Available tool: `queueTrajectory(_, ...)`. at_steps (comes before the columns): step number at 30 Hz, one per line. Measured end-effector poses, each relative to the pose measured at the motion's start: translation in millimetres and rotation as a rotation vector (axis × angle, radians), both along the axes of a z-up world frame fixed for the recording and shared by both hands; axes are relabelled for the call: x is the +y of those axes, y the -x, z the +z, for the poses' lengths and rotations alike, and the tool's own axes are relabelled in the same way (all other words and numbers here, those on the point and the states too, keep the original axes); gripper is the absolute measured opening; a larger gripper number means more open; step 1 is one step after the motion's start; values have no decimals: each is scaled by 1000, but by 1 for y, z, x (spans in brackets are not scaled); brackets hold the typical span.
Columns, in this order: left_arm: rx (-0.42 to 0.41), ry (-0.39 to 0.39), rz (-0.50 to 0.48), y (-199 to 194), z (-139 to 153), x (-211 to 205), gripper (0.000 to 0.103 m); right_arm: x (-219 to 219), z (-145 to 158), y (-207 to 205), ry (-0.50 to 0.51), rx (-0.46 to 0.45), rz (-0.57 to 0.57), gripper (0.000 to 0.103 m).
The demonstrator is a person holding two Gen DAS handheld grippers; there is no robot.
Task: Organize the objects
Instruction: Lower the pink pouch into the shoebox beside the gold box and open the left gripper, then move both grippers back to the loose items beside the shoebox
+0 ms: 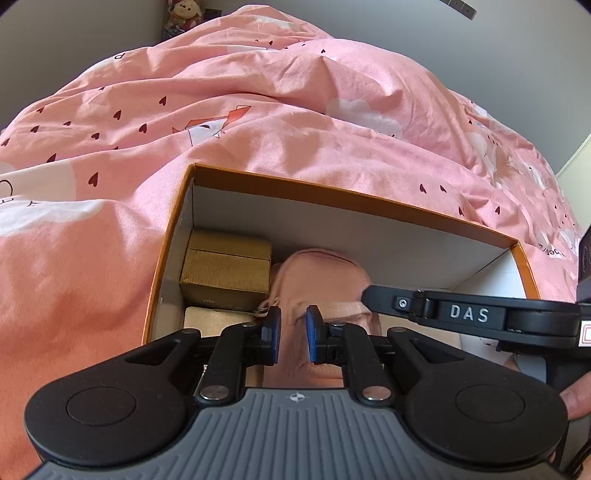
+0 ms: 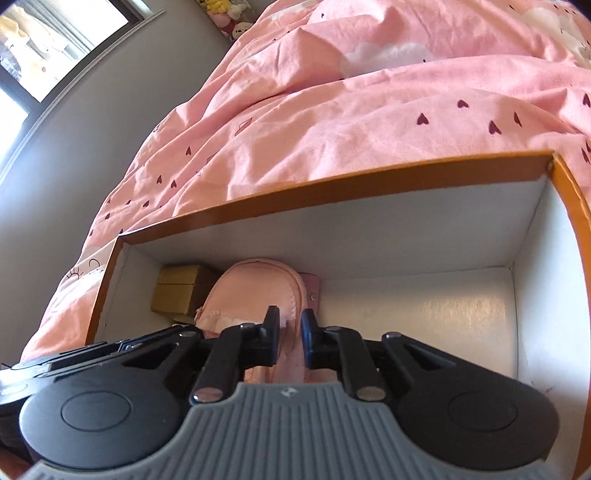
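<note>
An orange cardboard box point(image 1: 332, 194) with a white inside sits on a bed. In it lies a pink fabric pouch point(image 1: 321, 273), beside stacked gold boxes point(image 1: 225, 273) at the left wall. My left gripper point(image 1: 293, 332) is down in the box, its blue pads pinching a fold of the pouch near its zipper end. My right gripper point(image 2: 290, 325) is shut on the same pouch point(image 2: 255, 288) from the other side. One of its black fingers point(image 1: 384, 301) reaches in from the right in the left wrist view. A small pink snap wallet point(image 2: 312, 291) stands behind the pouch.
The box's point(image 2: 332, 192) right half shows bare white floor point(image 2: 424, 317). A rumpled pink duvet point(image 1: 258, 110) with dark hearts surrounds the box. Plush toys point(image 2: 232, 18) sit by a grey wall with a window point(image 2: 48, 48). A thumb point(image 1: 576, 400) shows at the right edge.
</note>
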State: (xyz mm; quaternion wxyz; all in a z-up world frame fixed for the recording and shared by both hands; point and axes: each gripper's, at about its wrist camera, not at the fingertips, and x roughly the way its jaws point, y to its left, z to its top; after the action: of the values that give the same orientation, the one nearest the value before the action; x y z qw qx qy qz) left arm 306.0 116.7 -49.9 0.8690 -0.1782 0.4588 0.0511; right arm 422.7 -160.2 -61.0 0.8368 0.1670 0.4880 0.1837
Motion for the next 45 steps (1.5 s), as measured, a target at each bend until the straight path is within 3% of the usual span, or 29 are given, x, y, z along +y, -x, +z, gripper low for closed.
queueTrajectory(9,2,-24,-10,-8,-7,-2,14,9,-6,-14,31,1,3,9)
queueTrajectory(16,-35,-6,-24,2,8,-4,15,6,14,1,26,-29,-3,17)
queueTrajectory(25,-125,9,-119,65,62,-23,16,-8,73,86,22,-172,20,34)
queueTrajectory(30,-112,37,-148,115,66,-31,18,-17,86,155,18,-207,49,39)
queueTrajectory(36,5,96,-130,158,28,-31,27,-22,61,215,51,-100,49,45)
queueTrajectory(45,153,150,-53,176,-44,-22,48,-33,-4,230,39,164,-17,50)
